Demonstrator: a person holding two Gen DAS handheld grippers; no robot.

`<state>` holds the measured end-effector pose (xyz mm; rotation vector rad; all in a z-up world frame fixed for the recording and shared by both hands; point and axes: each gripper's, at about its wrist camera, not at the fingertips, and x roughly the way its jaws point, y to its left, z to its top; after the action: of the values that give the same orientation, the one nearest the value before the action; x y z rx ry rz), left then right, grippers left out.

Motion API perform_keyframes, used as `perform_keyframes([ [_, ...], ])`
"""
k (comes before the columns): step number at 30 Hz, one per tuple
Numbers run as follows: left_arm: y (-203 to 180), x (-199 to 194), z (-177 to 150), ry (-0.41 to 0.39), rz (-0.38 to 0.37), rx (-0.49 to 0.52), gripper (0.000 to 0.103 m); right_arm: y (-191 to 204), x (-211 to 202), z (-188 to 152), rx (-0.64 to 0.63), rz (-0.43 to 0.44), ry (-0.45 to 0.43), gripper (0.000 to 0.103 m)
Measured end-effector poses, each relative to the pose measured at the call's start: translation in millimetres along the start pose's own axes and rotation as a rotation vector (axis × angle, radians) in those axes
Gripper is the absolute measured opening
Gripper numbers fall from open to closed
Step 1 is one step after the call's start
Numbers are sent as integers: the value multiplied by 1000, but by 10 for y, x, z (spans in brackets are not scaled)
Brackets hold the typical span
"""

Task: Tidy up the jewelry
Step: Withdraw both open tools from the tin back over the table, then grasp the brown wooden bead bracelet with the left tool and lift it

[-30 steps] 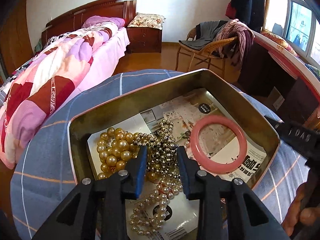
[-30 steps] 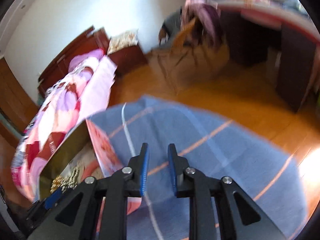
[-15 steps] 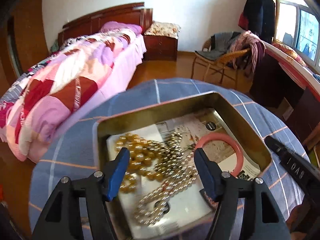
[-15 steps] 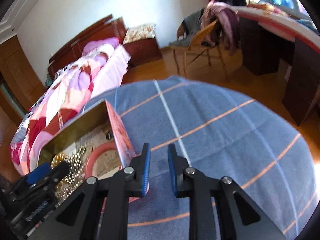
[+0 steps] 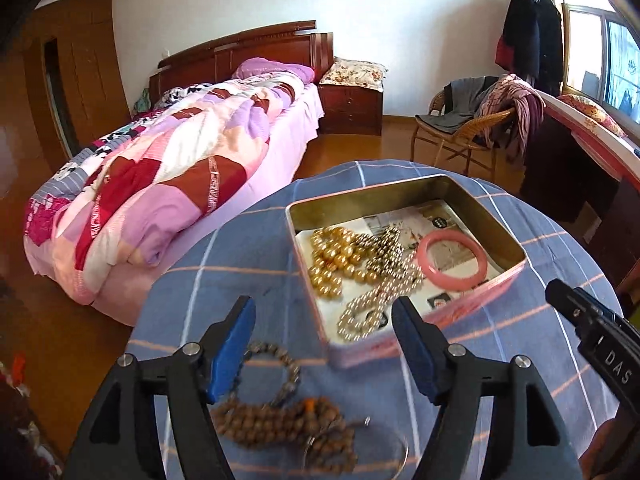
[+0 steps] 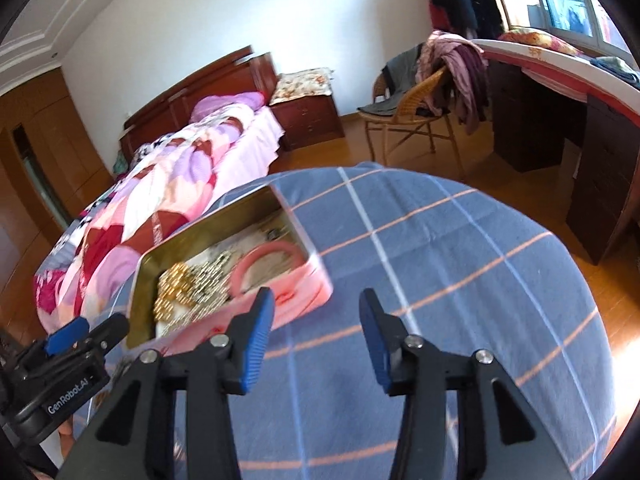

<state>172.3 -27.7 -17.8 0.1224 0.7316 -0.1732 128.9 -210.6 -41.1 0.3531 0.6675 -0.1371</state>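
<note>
The brown wooden bead strands [image 5: 280, 420] are lying loose on the blue checked cloth of the round worktop [image 5: 224, 264], just short of the pink rectangular tin [image 5: 420, 320] already holding gold and silver beads and a pink bangle [image 5: 452, 260]; a shallow pinch is likely lifting one loop while the rest is dragging or snagging on the tin's rim. Both hands are angling their grippers downward: the left gripper [image 5: 324, 344], fingers spreading with nothing between, is hovering over those strands, and the right gripper [image 6: 316, 340], fingers also parting and empty, is hanging over bare cloth beside the tin.
</note>
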Motion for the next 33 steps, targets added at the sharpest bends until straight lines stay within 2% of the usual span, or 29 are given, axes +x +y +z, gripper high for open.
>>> perform_keyframes([
  [7, 136, -271, -219, -9, 22, -48, 75, 168, -132, -214, -46, 43, 37, 49],
  [11, 222, -385, -360, -17, 27, -58, 76, 217, -210, -343, -63, 54, 41, 63],
  [12, 251, -423, -422, -21, 21, -66, 76, 232, -221, -371, -69, 59, 43, 63],
  [17, 575, -539, -716, -40, -5, -123, 76, 283, -258, -496, -100, 73, 63, 63],
  [25, 808, -565, -1031, -47, 88, -118, 76, 434, -172, -665, -136, 130, 123, 63],
  [33, 886, -473, -1125, -21, 22, -149, 76, 746, -35, -764, -228, 181, 193, 61],
])
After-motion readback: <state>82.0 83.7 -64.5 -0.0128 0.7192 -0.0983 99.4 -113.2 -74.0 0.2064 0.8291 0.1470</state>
